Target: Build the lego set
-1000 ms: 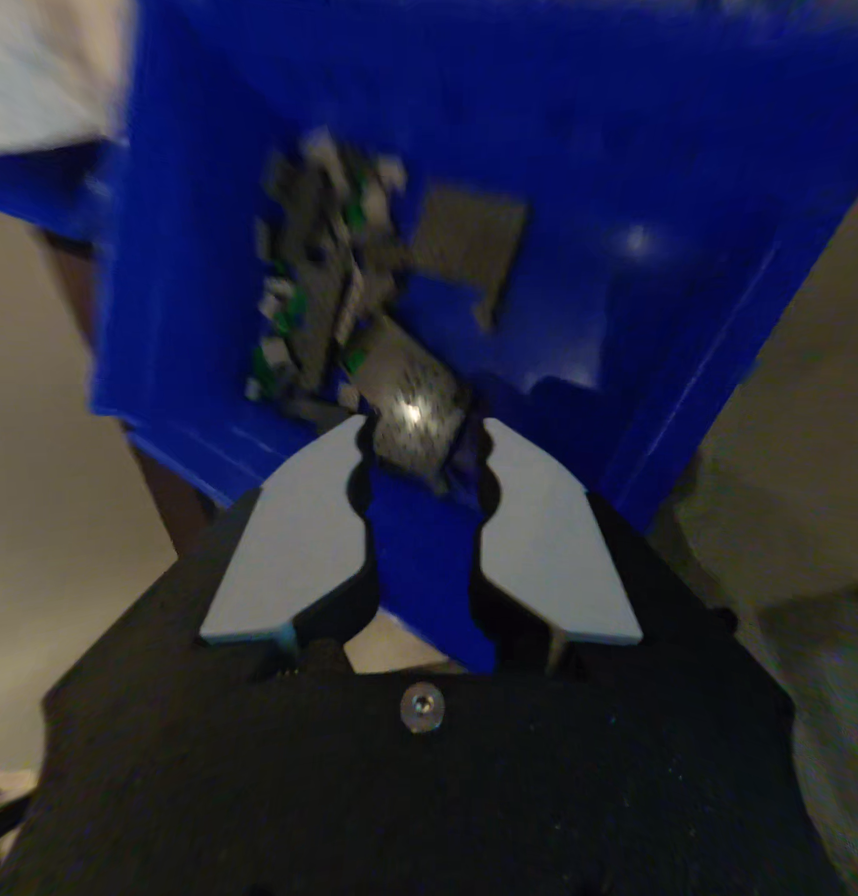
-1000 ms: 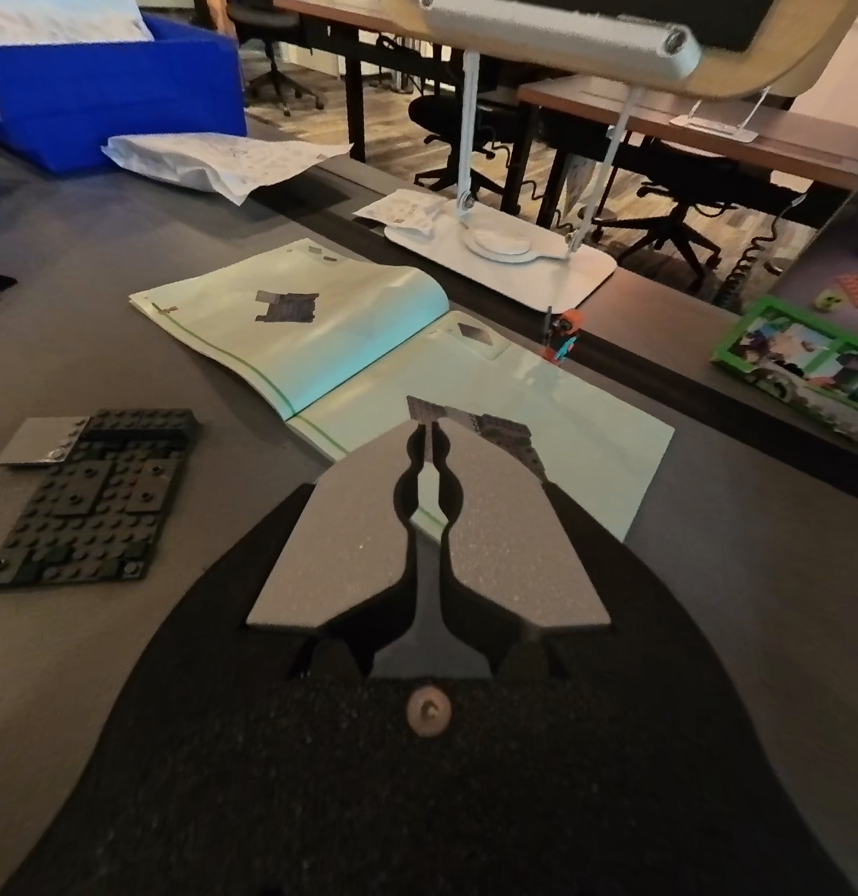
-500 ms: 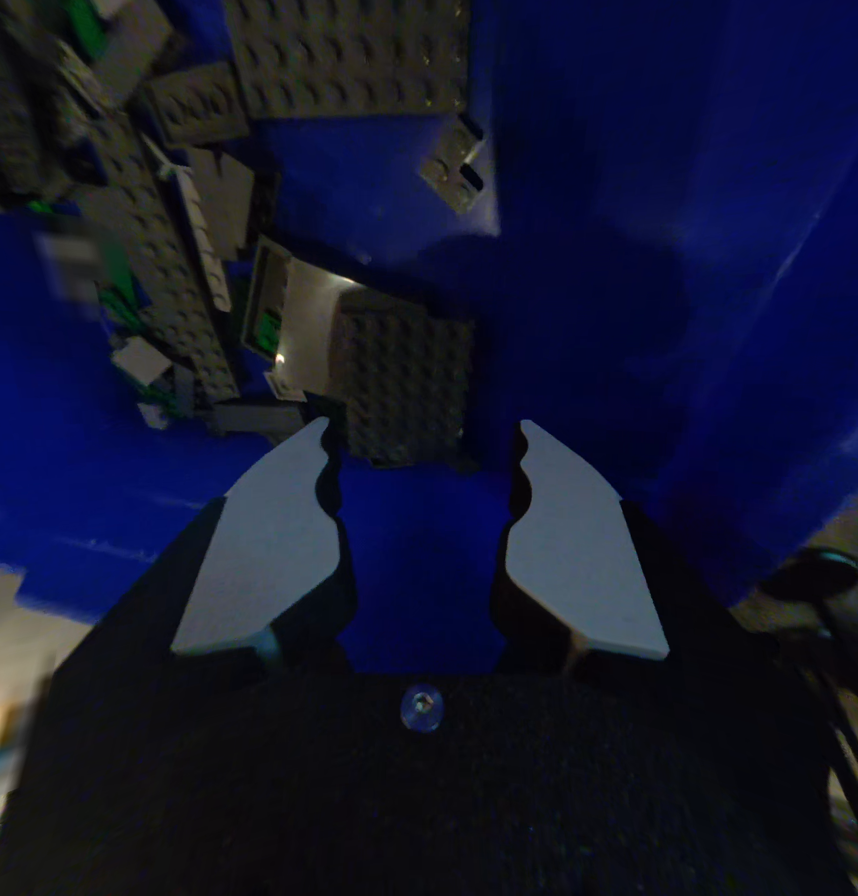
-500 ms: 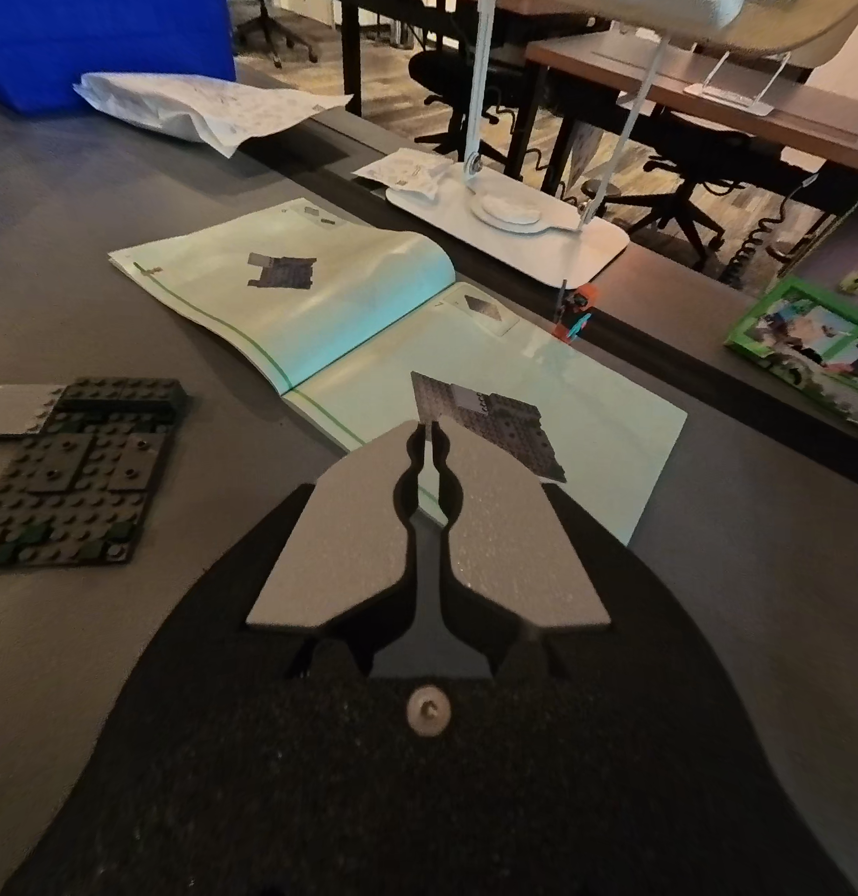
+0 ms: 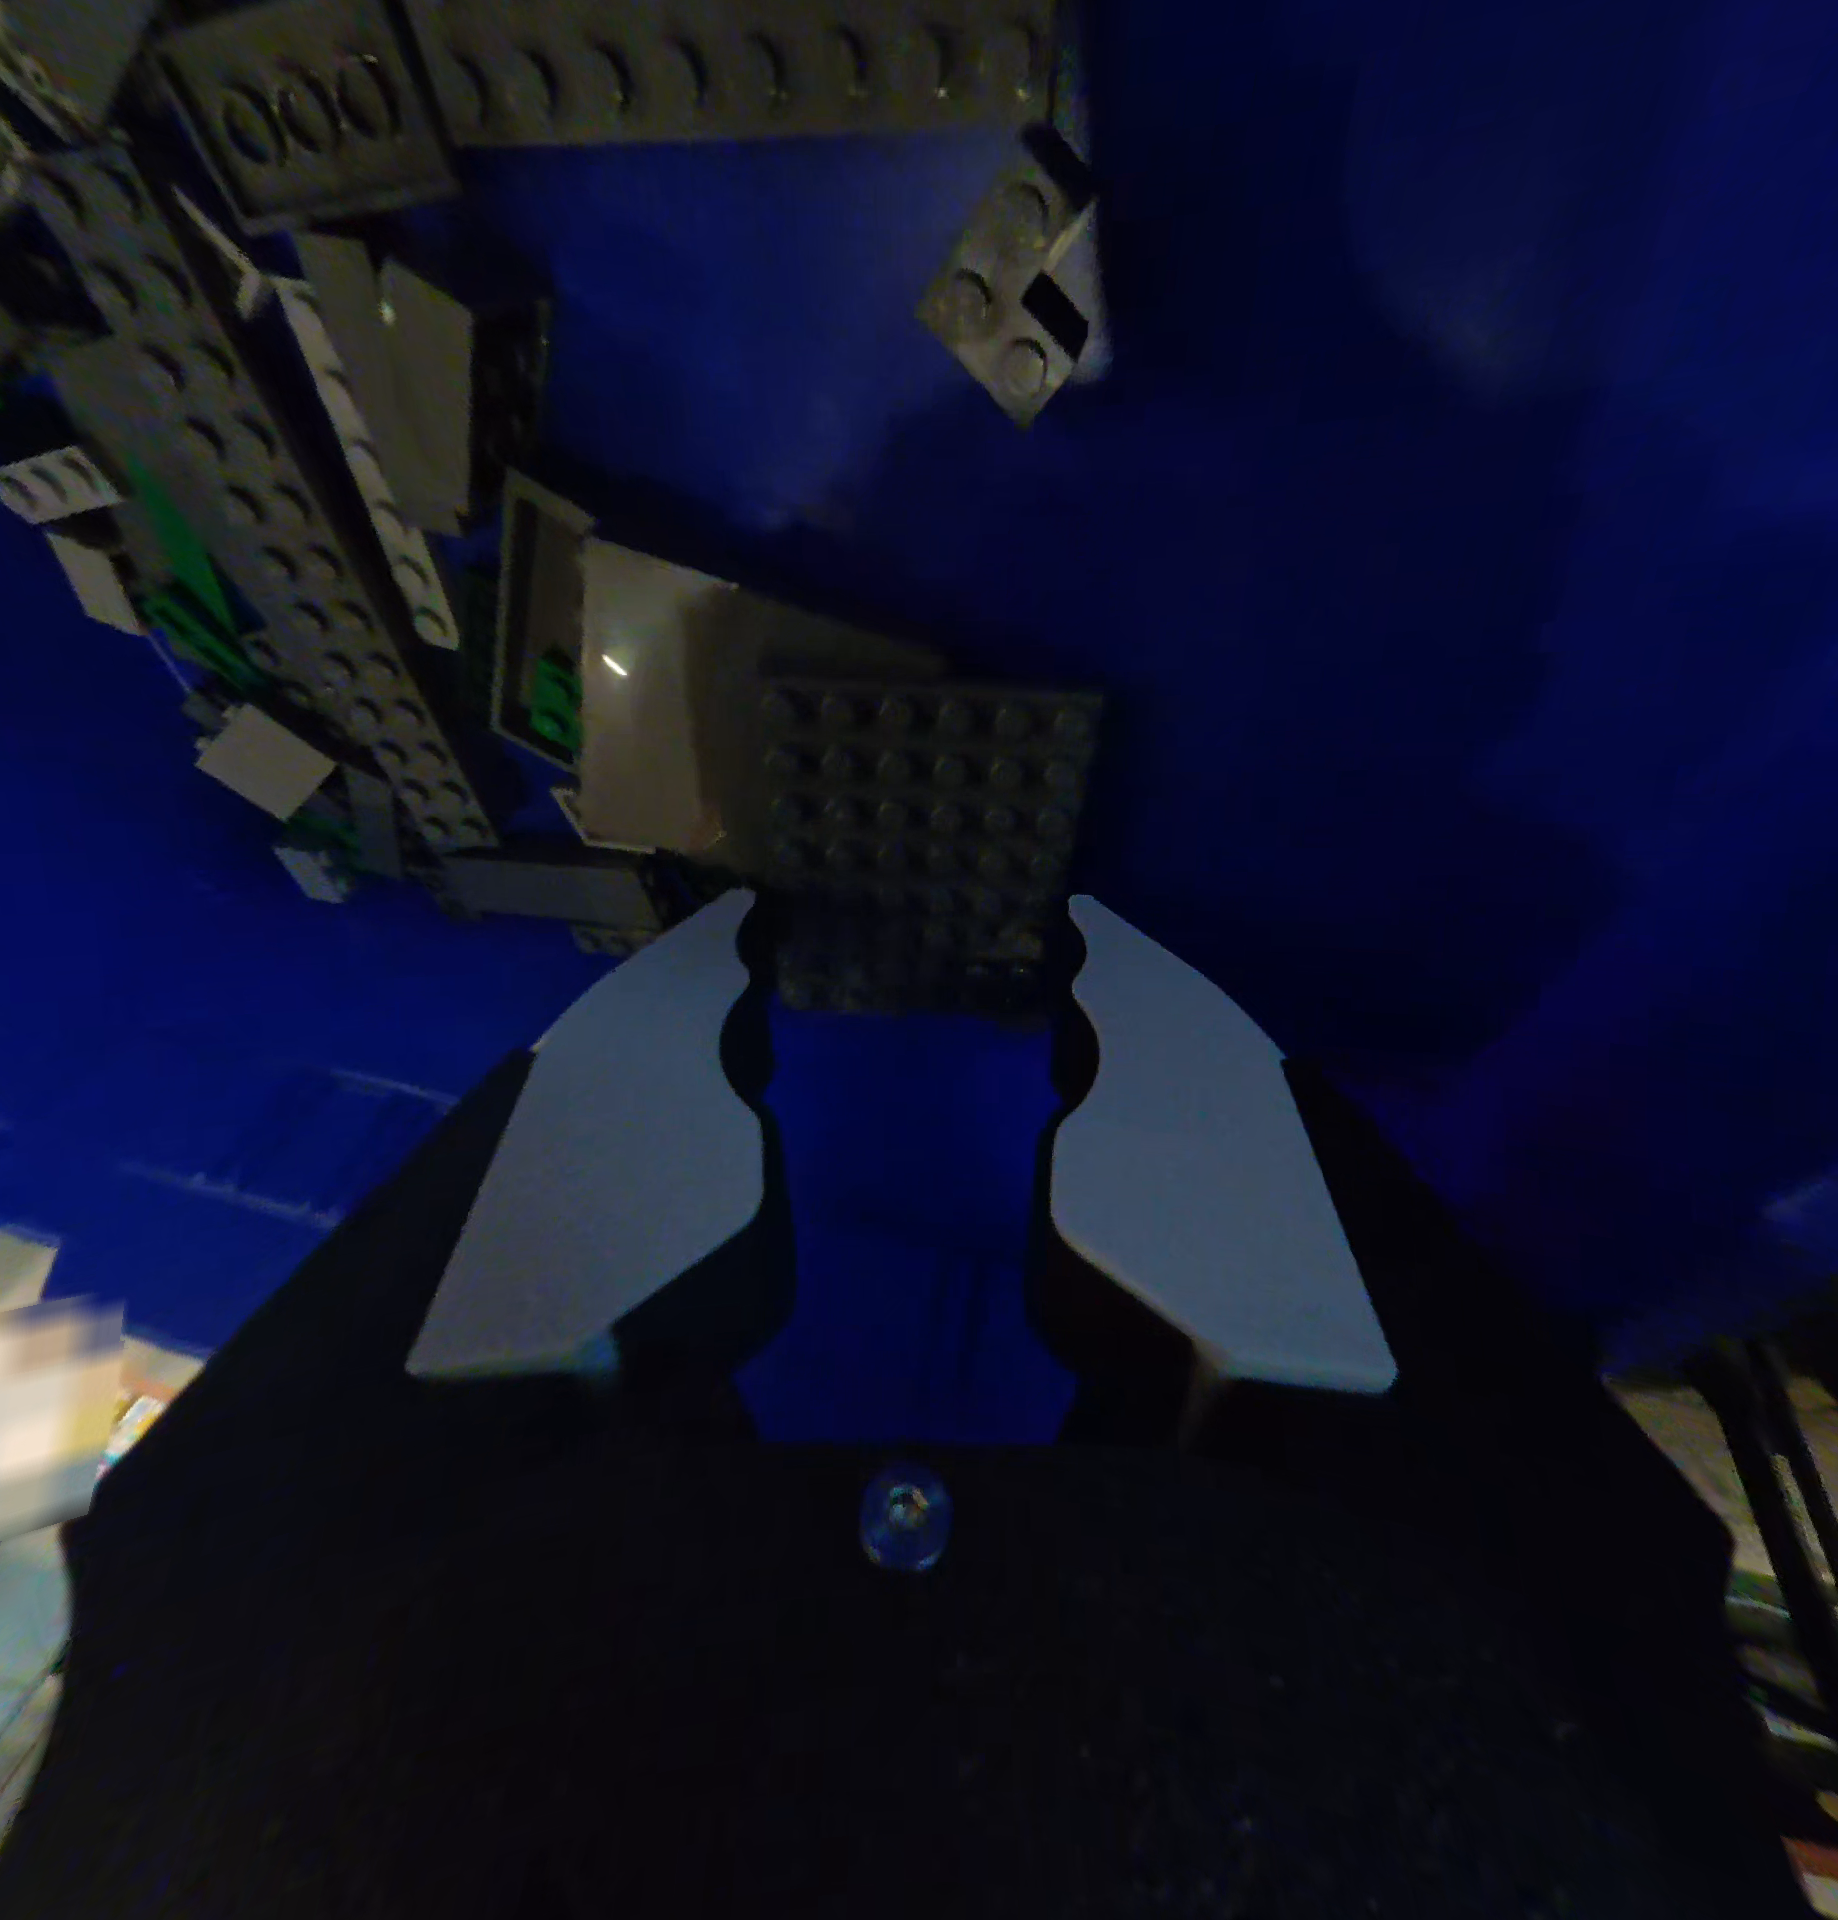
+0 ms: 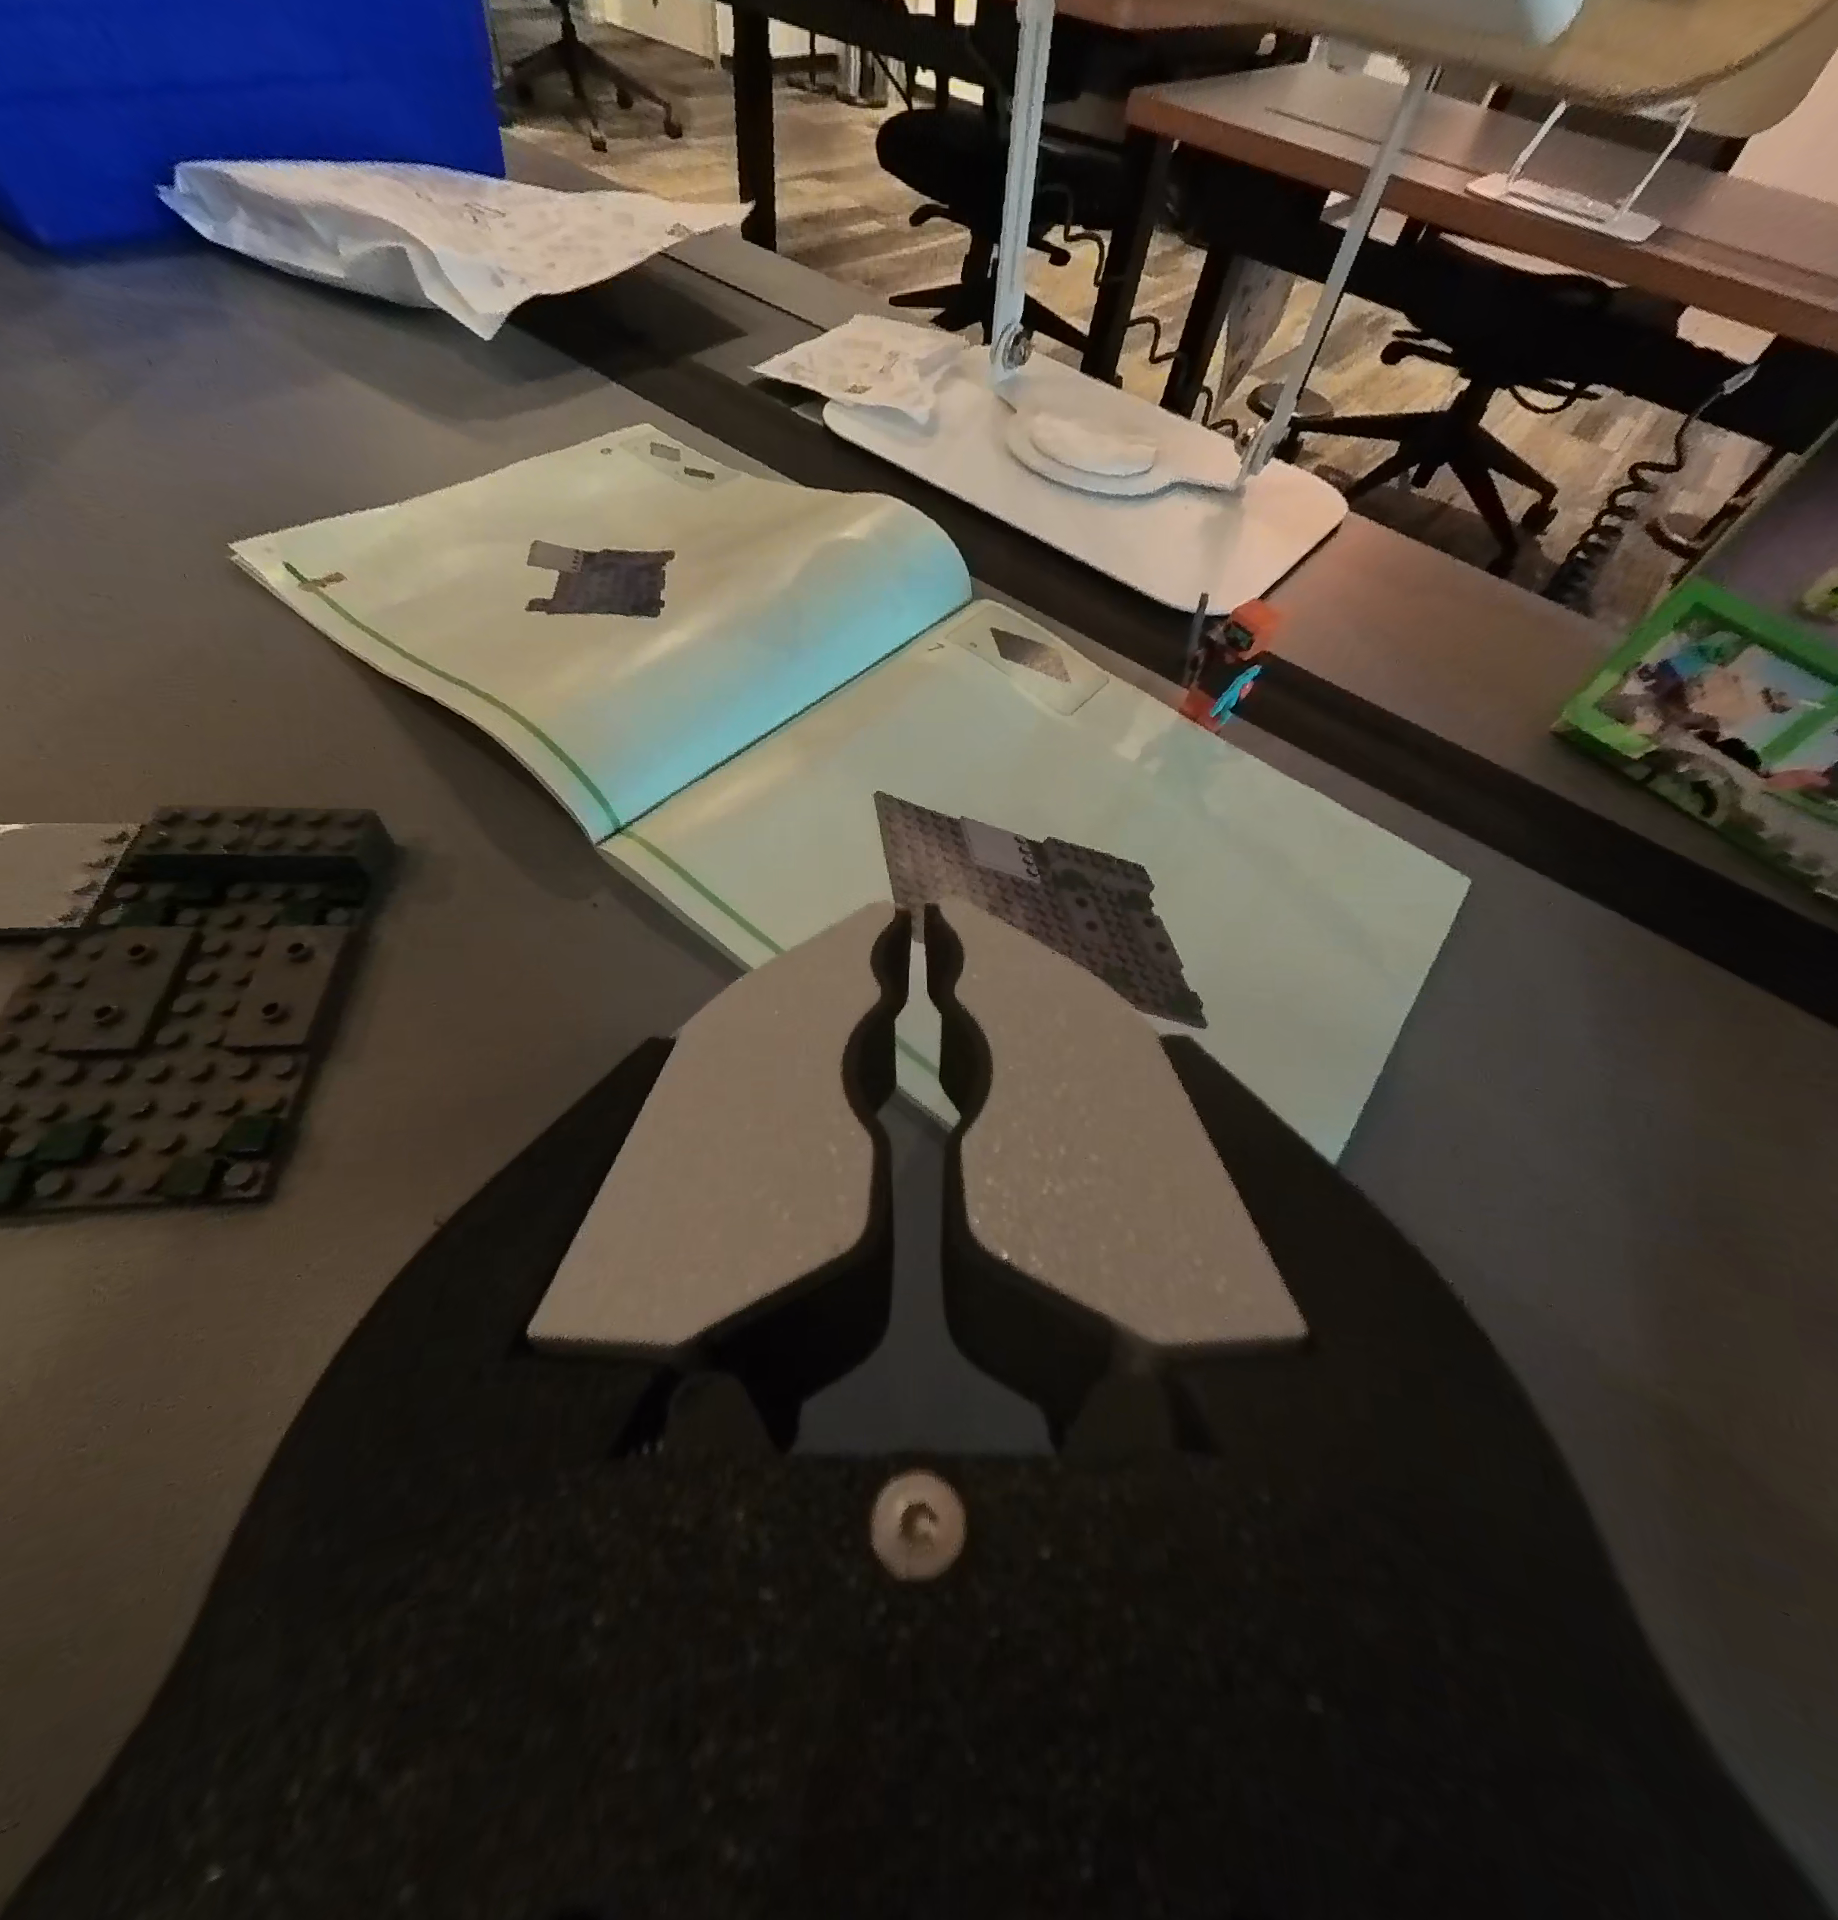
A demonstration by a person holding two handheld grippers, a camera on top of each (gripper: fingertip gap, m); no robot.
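Left gripper (image 5: 907, 914): inside the blue bin (image 5: 1414, 727), jaws spread wide, nothing between them; tips flank the near edge of the dark plate (image 5: 920, 831).
Dark plate: studded, near square, studs up, lying flat on the bin floor, its near edge square to the fingers; its far left corner overlaps a smooth grey tile (image 5: 650, 717).
Long plate (image 5: 271, 540): dark grey, long axis running from upper left down toward the tile, within a heap of grey and green pieces at the bin's left.
Small plate (image 5: 1014, 296): grey, lying alone and skewed, well apart from the heap.
Right gripper (image 6: 917, 914): above the table (image 6: 219, 1403), jaws nearly pressed together, a thin slit left, empty.
Build (image 6: 146, 1018): seen by the right view only; dark flat assembly on the table, left of the gripper, long axis running away from the camera, grey tile at its far left corner.
Booklet (image 6: 790, 727): open, beyond the fingers, spine running diagonally toward the gripper.
Lamp base (image 6: 1123, 488): white, at the table's far edge.
Box (image 6: 1746, 769): green, far right.
Left view only: bin contents.
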